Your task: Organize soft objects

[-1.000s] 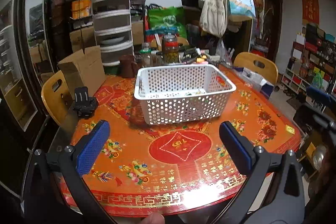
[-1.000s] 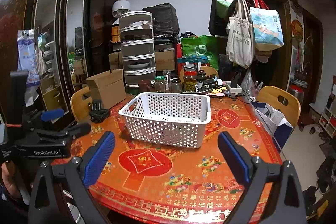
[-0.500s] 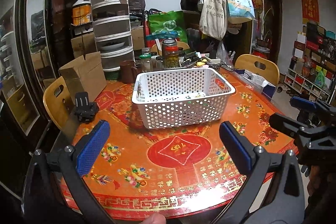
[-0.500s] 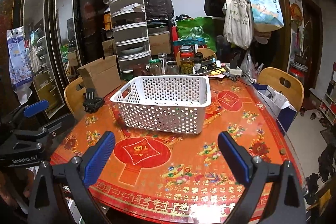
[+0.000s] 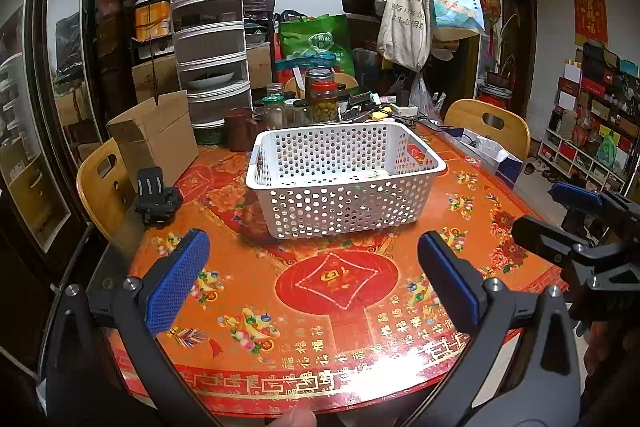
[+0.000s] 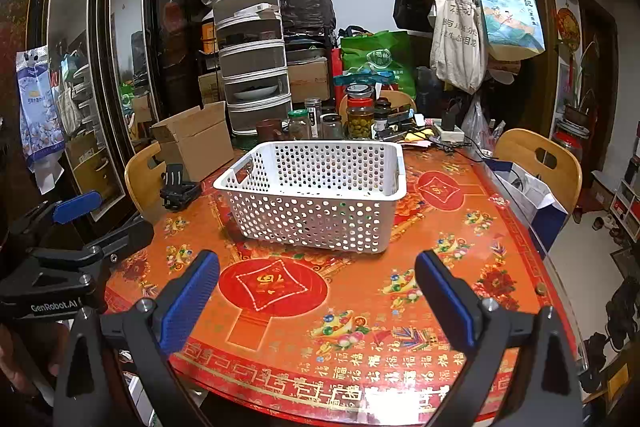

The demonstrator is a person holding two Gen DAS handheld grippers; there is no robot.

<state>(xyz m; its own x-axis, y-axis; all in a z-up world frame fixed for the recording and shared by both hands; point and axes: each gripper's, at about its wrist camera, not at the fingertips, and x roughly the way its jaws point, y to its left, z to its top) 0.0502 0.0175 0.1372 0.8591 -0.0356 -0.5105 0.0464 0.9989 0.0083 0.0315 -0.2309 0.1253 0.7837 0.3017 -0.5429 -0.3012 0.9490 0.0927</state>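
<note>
Both my left gripper (image 5: pixel 312 283) and right gripper (image 6: pixel 316 297) hover with jaws wide apart, empty, over the near edge of the red-and-gold patterned round tabletop (image 5: pixel 340 311). The white perforated plastic basket (image 5: pixel 344 179) sits straight ahead of both, mid-table, long axis running left to right, roughly equidistant. No soft objects visible; the basket looks nearly empty.

I see a lived-in home, a dining room used also for storage. A round table with a red and orange festive cover (image 6: pixel 360 307) has pale wooden chairs (image 6: pixel 538 163) around it. At its far edge stand glass jars of preserved food (image 6: pixel 360 115). Behind are a grey stacked food cover tower (image 6: pixel 252 59), brown cardboard boxes (image 6: pixel 196 143), a dark mirrored wardrobe (image 6: pixel 104 47) and a wooden coat stand with cloth tote bags (image 6: pixel 460 39).
</note>
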